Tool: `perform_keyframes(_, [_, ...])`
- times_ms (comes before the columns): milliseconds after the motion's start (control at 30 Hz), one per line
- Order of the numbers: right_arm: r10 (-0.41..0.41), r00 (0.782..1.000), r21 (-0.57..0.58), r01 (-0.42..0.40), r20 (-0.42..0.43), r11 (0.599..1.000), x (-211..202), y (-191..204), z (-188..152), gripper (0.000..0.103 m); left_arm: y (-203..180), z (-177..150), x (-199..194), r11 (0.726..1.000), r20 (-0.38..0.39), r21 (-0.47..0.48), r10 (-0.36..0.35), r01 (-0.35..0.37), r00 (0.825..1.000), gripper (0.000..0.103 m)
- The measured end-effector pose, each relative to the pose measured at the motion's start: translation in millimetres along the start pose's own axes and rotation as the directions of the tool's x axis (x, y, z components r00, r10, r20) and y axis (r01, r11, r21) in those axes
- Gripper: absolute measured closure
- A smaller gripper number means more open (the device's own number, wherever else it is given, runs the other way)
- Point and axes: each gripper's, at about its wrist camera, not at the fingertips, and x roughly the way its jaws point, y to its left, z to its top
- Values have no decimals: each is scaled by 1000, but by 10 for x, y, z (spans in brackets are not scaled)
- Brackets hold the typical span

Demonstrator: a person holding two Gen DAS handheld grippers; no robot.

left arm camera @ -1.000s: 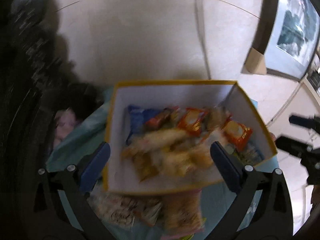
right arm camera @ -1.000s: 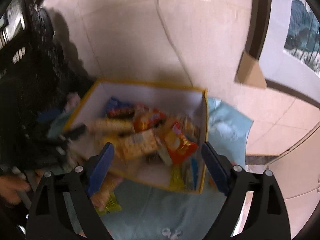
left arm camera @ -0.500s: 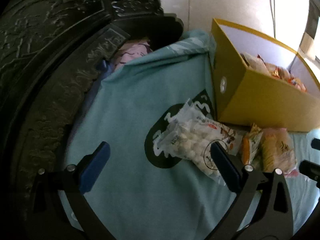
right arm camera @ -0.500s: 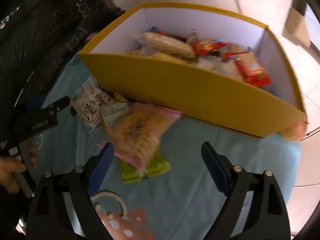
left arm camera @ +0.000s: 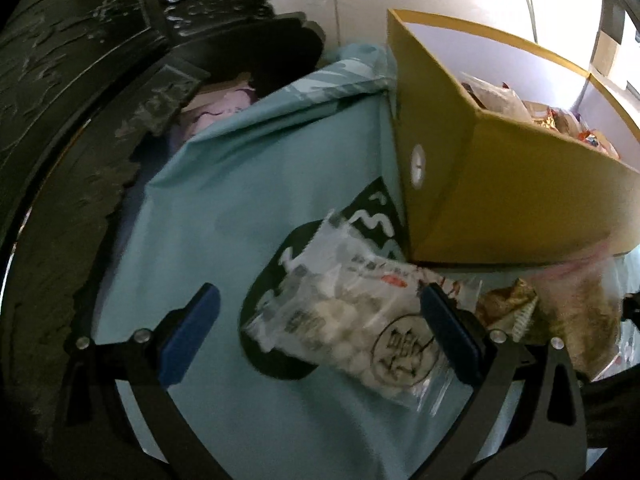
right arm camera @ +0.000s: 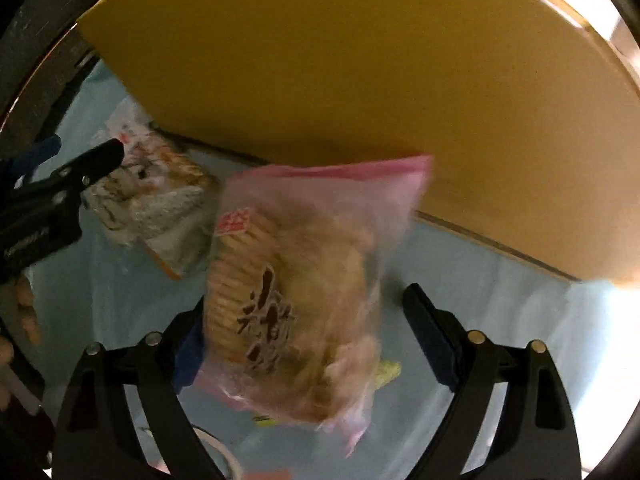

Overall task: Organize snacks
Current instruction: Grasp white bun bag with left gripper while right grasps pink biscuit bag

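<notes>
Two snack bags carry dark brush-style characters, too blurred to read: a clear bag of white balls (left arm camera: 360,328) with a round black seal, and a pink-edged bag of biscuits (right arm camera: 296,300) with a small red label. Ahead of both pairs of fingers stands a yellow box (left arm camera: 500,200) holding more packets, on a teal cloth (left arm camera: 224,208) over the surface; dark carved furniture (left arm camera: 72,80) rises to the left, pale floor beyond. The left gripper (left arm camera: 320,332) is spread wide, the white-ball bag lying between its fingers, ungripped. The right gripper (right arm camera: 308,332) is equally wide; the biscuit bag lies between, hiding the left finger.
</notes>
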Motion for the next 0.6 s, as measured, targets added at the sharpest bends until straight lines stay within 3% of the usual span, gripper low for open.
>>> perform_keyframes(233, [-18,999,24,19,-28,1000,-108,-370,-271,20,-209,-120,240,999,-21,10,-46,47,999,2])
perform_keyframes(267, [-27,999,24,27,-26,999,-117,-393,-313,21,-279,-157,234,997,-24,56,-44,45,999,2])
perform_keyframes(333, [-53,999,-9,53,-12,999,-140,-369,-370,23,-358,-210,180,991,-12,104,-80,81,997,26])
perform_keyframes(400, [-51,999,6,51,-9,999,-161,-363,-388,23,-390,-256,75,987,7,120,-107,106,994,40])
perform_keyframes(533, [-52,999,10,52,-4,999,-165,-334,-330,23,-259,-301,-131,977,50,50,-212,209,976,50])
perform_keyframes(600, [-50,999,12,50,-2,999,-173,-312,-317,23,-272,-360,-320,973,92,83,-222,215,971,51])
